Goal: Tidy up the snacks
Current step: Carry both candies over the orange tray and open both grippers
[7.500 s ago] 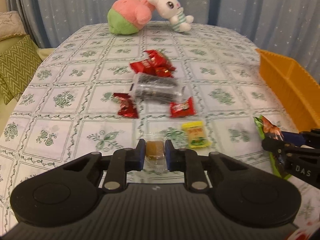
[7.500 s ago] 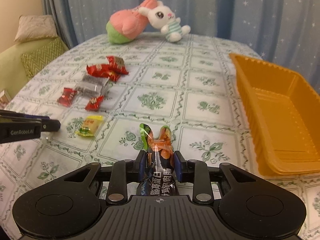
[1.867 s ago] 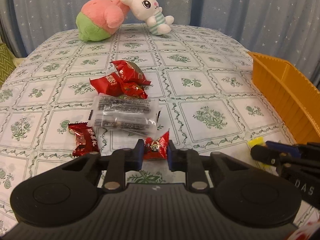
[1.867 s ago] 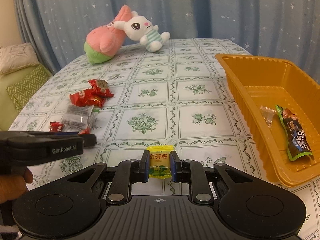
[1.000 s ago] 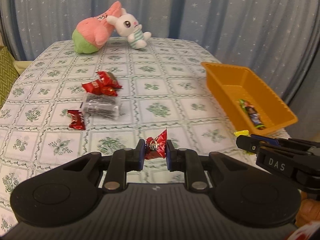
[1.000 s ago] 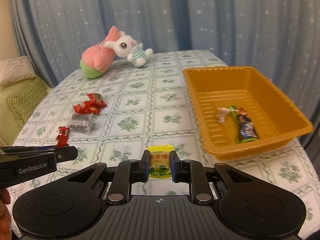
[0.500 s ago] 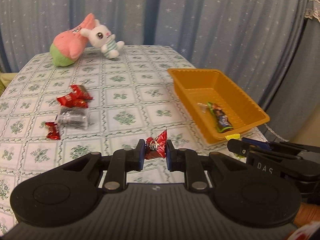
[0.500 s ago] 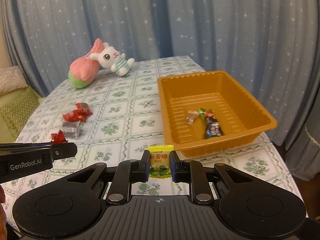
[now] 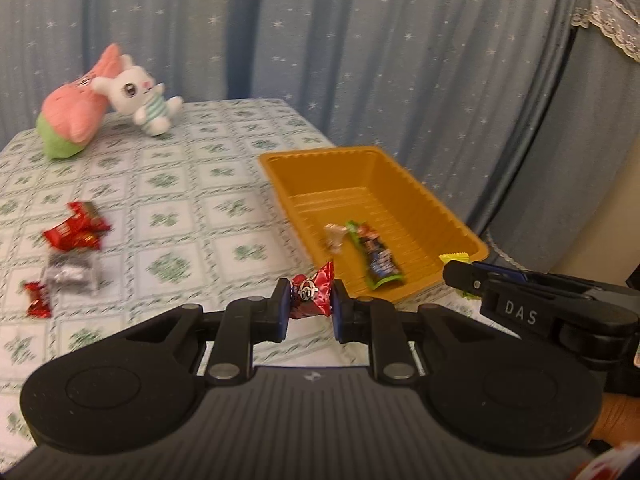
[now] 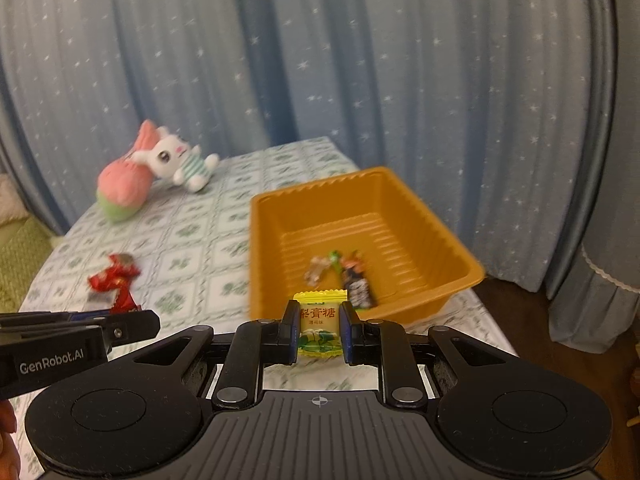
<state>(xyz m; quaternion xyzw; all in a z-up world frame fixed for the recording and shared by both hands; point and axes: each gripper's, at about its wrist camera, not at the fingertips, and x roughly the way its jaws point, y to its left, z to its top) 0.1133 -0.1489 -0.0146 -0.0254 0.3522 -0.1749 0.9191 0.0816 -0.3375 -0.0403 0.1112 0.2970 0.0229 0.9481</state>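
Observation:
My left gripper (image 9: 308, 300) is shut on a red wrapped candy (image 9: 314, 294), held in the air near the front left of the orange tray (image 9: 400, 184). My right gripper (image 10: 319, 328) is shut on a yellow candy packet (image 10: 319, 326), held just before the tray's near rim (image 10: 404, 310). In the tray lie a clear-wrapped candy (image 9: 334, 234) and a dark snack bar with green edge (image 9: 376, 256). On the tablecloth to the left lie red snack packets (image 9: 76, 230), a clear pack of dark snacks (image 9: 72, 272) and one red candy (image 9: 38, 300).
A pink and green plush (image 9: 72, 124) and a white rabbit plush (image 9: 140, 96) sit at the table's far end. Blue starred curtains hang behind and to the right. The table edge runs just right of the tray (image 10: 480, 308).
Both grippers have risen and swung right toward the orange tray, still holding their candies. The tray now sits closer and more central in both views.

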